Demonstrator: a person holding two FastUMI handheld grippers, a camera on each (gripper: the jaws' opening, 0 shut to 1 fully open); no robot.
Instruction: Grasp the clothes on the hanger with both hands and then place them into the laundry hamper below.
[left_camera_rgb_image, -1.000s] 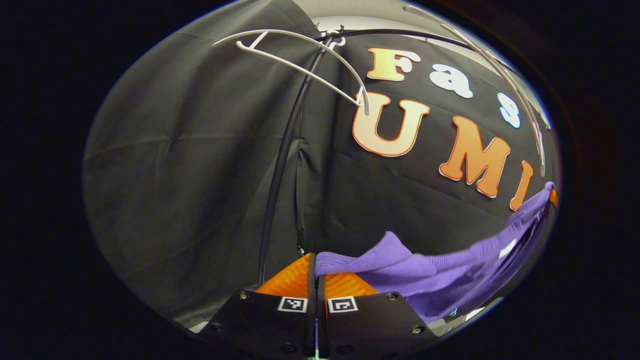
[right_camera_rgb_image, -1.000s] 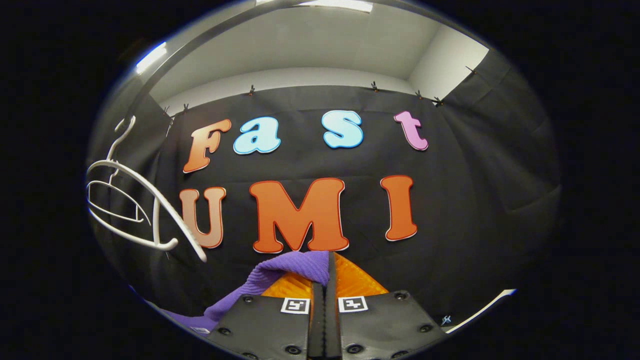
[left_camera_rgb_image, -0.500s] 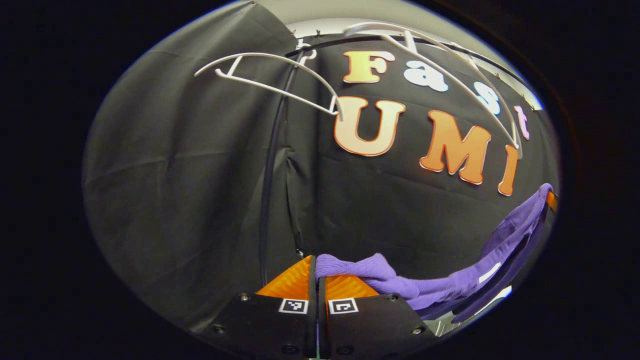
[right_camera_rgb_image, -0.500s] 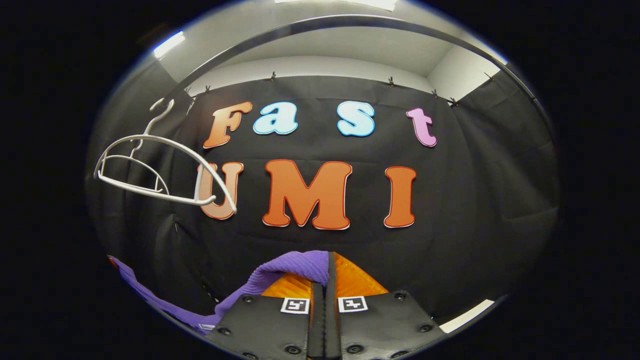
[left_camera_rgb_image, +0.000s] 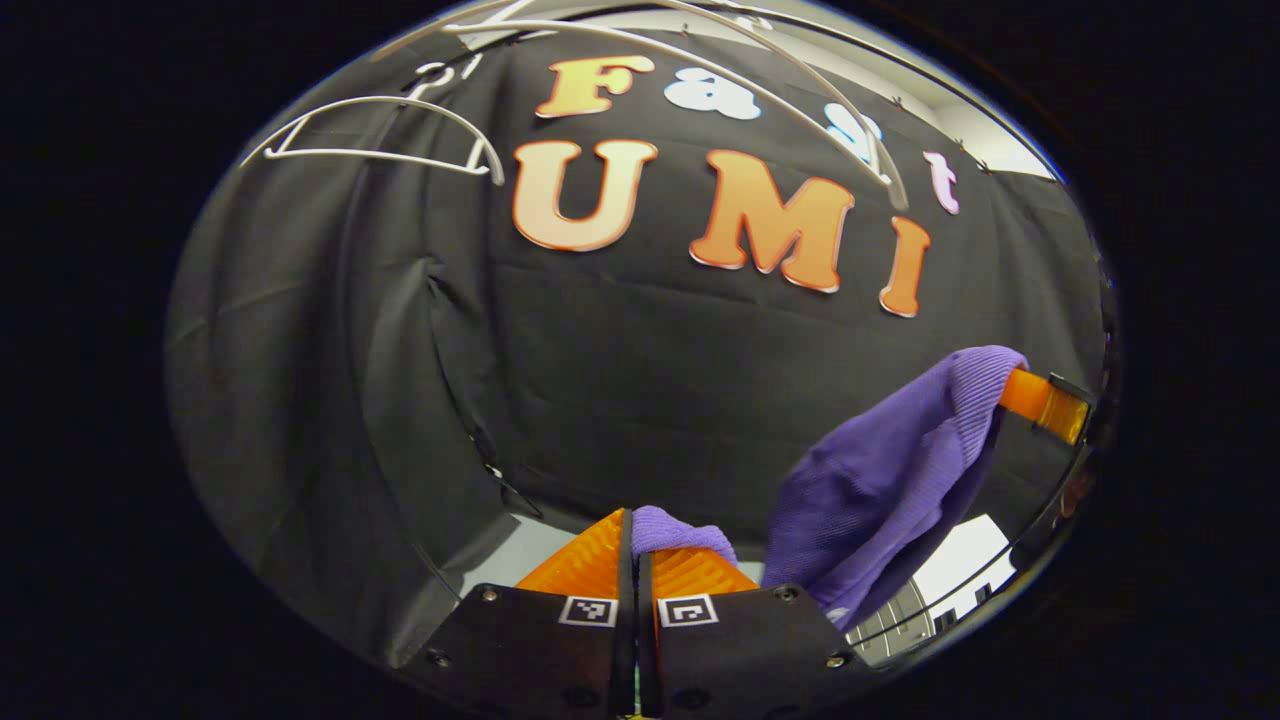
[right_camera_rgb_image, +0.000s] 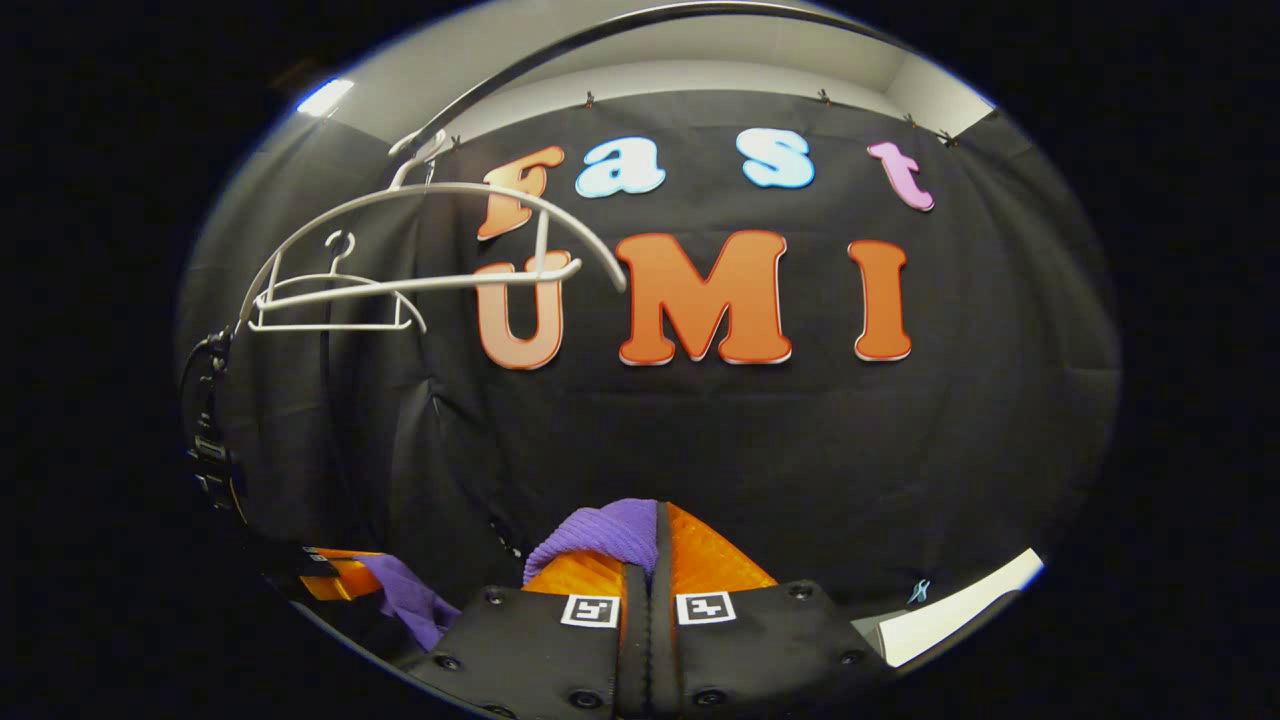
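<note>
A purple knit garment (left_camera_rgb_image: 880, 480) hangs bunched between my two grippers, off the hangers. In the left gripper view, my left gripper (left_camera_rgb_image: 632, 522) is shut on one edge of it, and the right gripper (left_camera_rgb_image: 1040, 403) holds the other end at the far right. In the right gripper view, my right gripper (right_camera_rgb_image: 657, 515) is shut on a fold of the purple garment (right_camera_rgb_image: 600, 530). The left gripper (right_camera_rgb_image: 335, 580) sits low at the left there with more purple cloth. Two bare white hangers (right_camera_rgb_image: 420, 245) hang high at the left, above both grippers.
A dark curved rail (right_camera_rgb_image: 640, 22) carries the hangers overhead. The hangers (left_camera_rgb_image: 380, 130) sit at the top of the left gripper view. A pale floor strip (right_camera_rgb_image: 960, 610) shows at the lower right. A light patch with a grid (left_camera_rgb_image: 900, 615) lies below the garment.
Both grippers have come down with the garment, so the hangers and wall rose in both views. The grippers moved closer together and the stretched cloth now sags in a bunch.
</note>
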